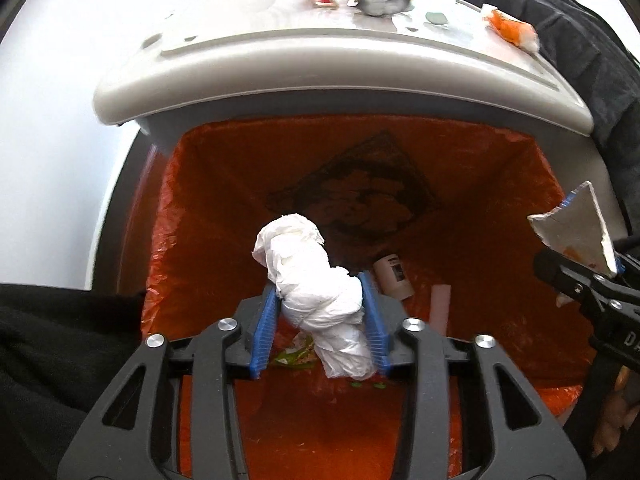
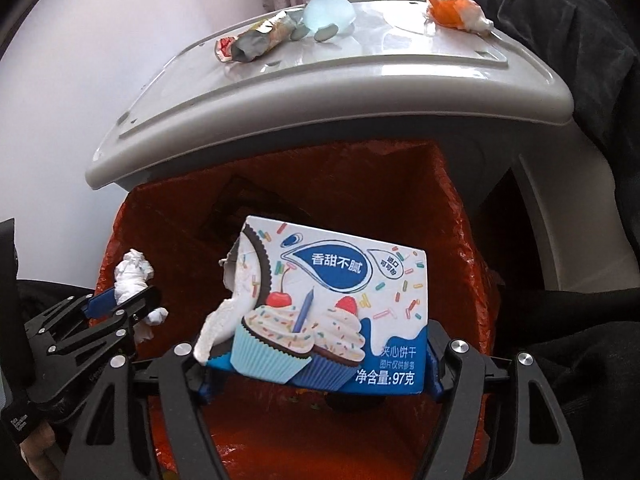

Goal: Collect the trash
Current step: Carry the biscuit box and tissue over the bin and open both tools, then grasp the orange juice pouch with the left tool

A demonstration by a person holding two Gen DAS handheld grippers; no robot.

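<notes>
Trash: crumpled tissue (image 1: 320, 292) and torn biscuit box (image 2: 332, 312), both over the bin (image 1: 360, 208), which is lined with an orange bag.
Left hand-held gripper (image 1: 322, 320): angled steeply down into the bin mouth; tissue between its blue pads, touching both; whether they grip or only flank it I cannot tell.
Right hand-held gripper (image 2: 320, 376): also angled down over the bin, jaws wide, clamped on the box's lower ends.
In bin: small roll (image 1: 394, 278), green wrapper (image 1: 294, 356).
Desk (image 2: 360, 92): behind the bin, with a foil wrapper (image 2: 256, 42), orange wrapper (image 2: 456, 12) and pale blue lump (image 2: 328, 10).
</notes>
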